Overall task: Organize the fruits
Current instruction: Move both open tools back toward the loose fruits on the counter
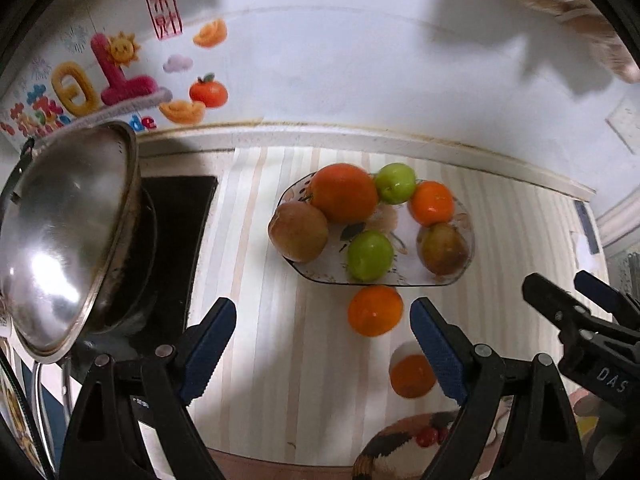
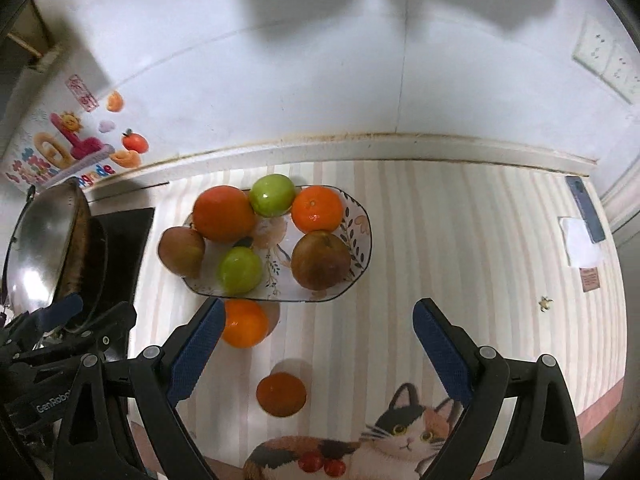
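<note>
Orange and green fruit fills the flowered plate (image 2: 356, 236) on the striped tablecloth (image 2: 460, 240): a big orange (image 2: 223, 214) at the back left, a green apple (image 2: 273, 195) beside it, a mandarin (image 2: 317, 208) at the back right, a brown pear (image 2: 320, 260) at the front right, a second green apple (image 2: 240, 270) at the front, and another brown pear (image 2: 182, 251) on the left rim. Two more mandarins lie off the plate on the cloth, one (image 2: 245, 323) just in front of its near edge and a darker one (image 2: 281, 394) closer to me, near the cat picture (image 2: 404, 432). My right claw (image 2: 316, 344) hangs released above the cloth, its blue pads wide apart and holding nothing, the left pad overlapping the near mandarin in view. My left claw (image 1: 322, 344) is likewise spread and empty, with that mandarin (image 1: 375, 311) showing between its fingers. At the left a steel lid (image 1: 60, 240) leans on a dark pan, and a phone (image 2: 585, 208) lies at the far right.
</note>
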Demonstrator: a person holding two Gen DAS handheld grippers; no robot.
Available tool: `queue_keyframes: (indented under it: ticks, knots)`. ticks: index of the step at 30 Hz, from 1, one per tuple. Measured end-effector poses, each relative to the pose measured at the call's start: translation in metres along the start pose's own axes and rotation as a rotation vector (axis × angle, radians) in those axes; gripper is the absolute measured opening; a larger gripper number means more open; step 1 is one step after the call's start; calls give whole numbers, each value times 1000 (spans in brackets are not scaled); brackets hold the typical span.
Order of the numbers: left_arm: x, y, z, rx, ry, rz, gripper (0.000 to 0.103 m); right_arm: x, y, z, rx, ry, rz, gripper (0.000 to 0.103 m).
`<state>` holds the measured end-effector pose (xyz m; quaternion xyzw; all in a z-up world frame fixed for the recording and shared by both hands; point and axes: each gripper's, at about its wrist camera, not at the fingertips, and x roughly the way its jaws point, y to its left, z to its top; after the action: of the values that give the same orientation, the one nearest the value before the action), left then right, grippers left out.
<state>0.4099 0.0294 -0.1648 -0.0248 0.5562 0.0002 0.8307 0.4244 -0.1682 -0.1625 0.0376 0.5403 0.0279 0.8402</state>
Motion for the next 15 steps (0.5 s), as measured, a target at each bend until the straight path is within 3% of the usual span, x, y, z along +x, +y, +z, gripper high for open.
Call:
queue_keyframes:
  ticks: [8,15]
  knots:
    - [-58,2,-17,18,-117,-8,89,-58,6,-25,-14,-80,-1,97]
    - [-93,2,-30,29,-174,-21,89,-106,13,-44,-26,-145,8,97]
